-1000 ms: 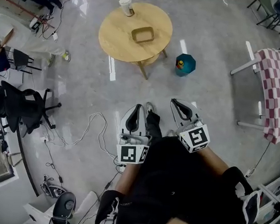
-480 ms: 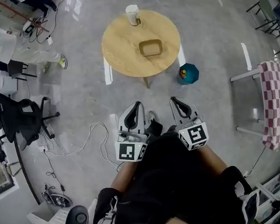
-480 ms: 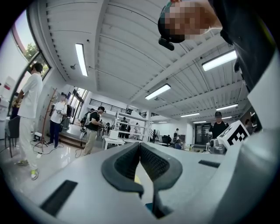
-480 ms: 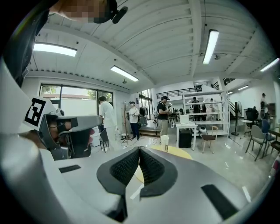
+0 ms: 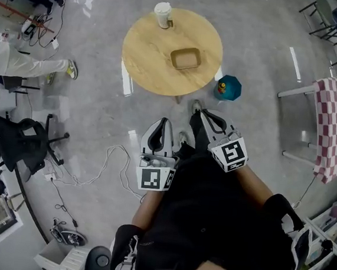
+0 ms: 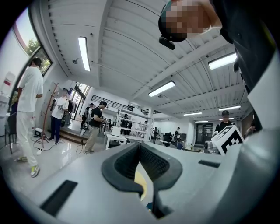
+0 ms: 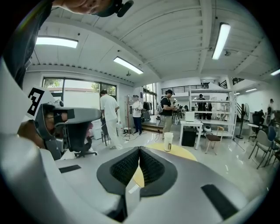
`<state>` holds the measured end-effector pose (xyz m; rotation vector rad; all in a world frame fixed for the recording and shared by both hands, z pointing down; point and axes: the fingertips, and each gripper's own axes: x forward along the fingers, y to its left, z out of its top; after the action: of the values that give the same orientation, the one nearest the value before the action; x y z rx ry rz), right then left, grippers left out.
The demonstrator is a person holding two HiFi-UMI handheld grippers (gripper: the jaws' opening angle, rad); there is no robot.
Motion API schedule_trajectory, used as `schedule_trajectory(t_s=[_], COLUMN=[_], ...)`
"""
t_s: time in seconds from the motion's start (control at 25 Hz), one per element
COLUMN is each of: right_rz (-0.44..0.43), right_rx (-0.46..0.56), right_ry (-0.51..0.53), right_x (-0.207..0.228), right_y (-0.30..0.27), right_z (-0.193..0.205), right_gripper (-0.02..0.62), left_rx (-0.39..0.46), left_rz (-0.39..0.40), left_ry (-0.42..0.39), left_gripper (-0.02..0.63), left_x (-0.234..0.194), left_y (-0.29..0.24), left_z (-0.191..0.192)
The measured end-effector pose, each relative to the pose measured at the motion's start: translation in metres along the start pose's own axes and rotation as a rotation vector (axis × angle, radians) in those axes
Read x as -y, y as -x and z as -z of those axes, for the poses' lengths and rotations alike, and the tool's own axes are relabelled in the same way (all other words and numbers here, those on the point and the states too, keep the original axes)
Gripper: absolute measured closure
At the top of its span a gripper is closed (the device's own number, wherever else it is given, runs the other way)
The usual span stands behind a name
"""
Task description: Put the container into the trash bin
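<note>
A shallow brown container (image 5: pixel 185 58) lies near the middle of a round wooden table (image 5: pixel 146 58), with a white paper cup (image 5: pixel 162 14) at the table's far edge. A teal trash bin (image 5: pixel 227 88) stands on the floor just right of the table. My left gripper (image 5: pixel 162 121) and right gripper (image 5: pixel 201 112) are held out side by side short of the table, both shut and holding nothing. The right gripper view shows its tips (image 7: pixel 139 149) meeting, with the table (image 7: pixel 179 152) and the cup (image 7: pixel 168 141) beyond. In the left gripper view the tips (image 6: pixel 139 146) also meet.
A black office chair (image 5: pixel 19 141) and loose cables (image 5: pixel 94 166) are on the floor at the left. A table under a checked cloth (image 5: pixel 336 118) stands at the right. People stand at the far left (image 5: pixel 21 61). White tape strips mark the floor.
Both grippers and the person have moved forward toward the table. The table and bin now sit closer to the gripper tips. Both grippers stay shut.
</note>
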<state>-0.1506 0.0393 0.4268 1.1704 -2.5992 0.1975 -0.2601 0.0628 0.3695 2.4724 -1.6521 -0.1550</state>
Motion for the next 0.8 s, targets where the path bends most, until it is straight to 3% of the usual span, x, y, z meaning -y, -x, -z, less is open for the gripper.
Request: schedule_trajectory(t_s=[0.52, 0.8], right_rz=[-0.158, -0.252], right_rx=[-0.204, -0.424], right_ry=[0.127, 0.262], right_x=[0.061, 0.093], right_y=[-0.121, -0.186], right_z=[0.022, 0.071], right_gripper=[0.568, 0.565], left_rx=[-0.027, -0.074], left_rz=[-0.065, -0.1], left_ry=[0.022, 0.038], left_gripper=[0.595, 0.595], left_x=[-0.057, -0.087], left_y=[-0.104, -0.16], left_z=[0.001, 0.014])
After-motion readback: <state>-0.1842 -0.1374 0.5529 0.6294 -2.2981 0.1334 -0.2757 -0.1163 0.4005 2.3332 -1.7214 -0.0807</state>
